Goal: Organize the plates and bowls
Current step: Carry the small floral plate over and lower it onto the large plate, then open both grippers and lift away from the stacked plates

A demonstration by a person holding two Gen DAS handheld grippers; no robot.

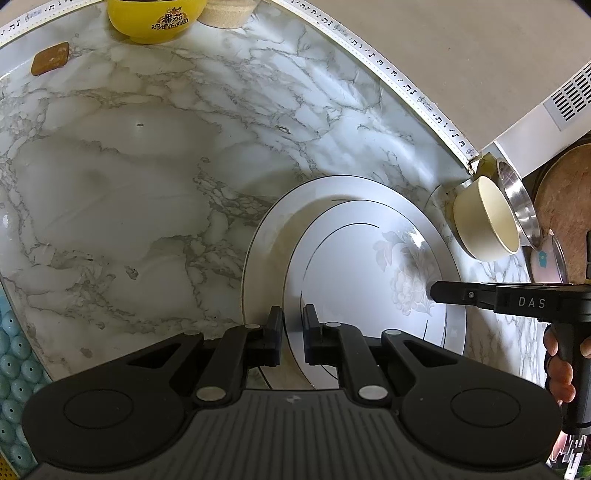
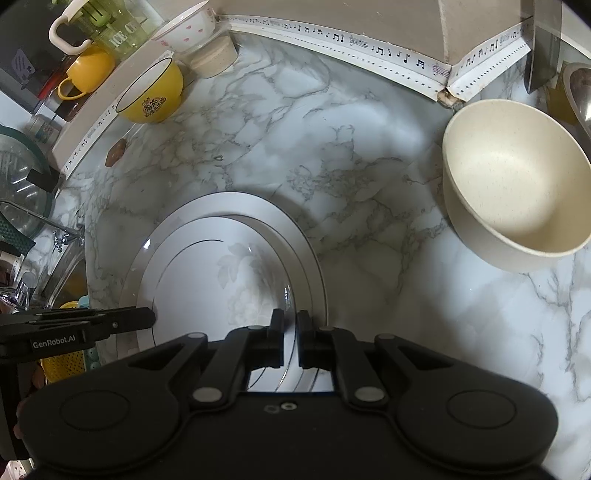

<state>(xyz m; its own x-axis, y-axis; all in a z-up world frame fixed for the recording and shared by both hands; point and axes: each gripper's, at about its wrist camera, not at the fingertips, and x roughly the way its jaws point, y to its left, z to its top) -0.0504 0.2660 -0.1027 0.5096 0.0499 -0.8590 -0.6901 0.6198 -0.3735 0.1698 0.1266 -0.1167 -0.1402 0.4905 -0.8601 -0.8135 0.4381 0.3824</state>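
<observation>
Two stacked plates: small plate [image 1: 354, 266] flat and face up on large plate [image 1: 258, 258], both on marble counter [image 1: 129, 184]. Round, so no long axis; flower print on the small plate toward the right gripper's side.

Left gripper [image 1: 293, 325] at the near rim of the small plate, fingers close together with a narrow gap straddling that rim; grip on it not certain. Right gripper [image 2: 290, 330] likewise low over the near rim of the small plate [image 2: 207, 280], fingers nearly closed with a thin gap, contact unclear. From the left view, right gripper [image 1: 436, 291] reaching in from the right, tip over the flower print. From the right view, left gripper [image 2: 147, 319] entering from the left, tip at the edge of the large plate [image 2: 280, 229].

Ahead and right of the right gripper: one cream bowl [image 2: 517, 192], upright, on the counter near the wall corner. Far ahead and left: one yellow bowl [image 2: 151, 96] with printed characters, upright against the wall. Beside it, one white bowl [image 2: 188, 29] with pink hearts on a beige base.

White trim tape [image 2: 332, 37] with music notes along the foot of the wall. Yellow mug [image 2: 88, 70] on a ledge at far left.
</observation>
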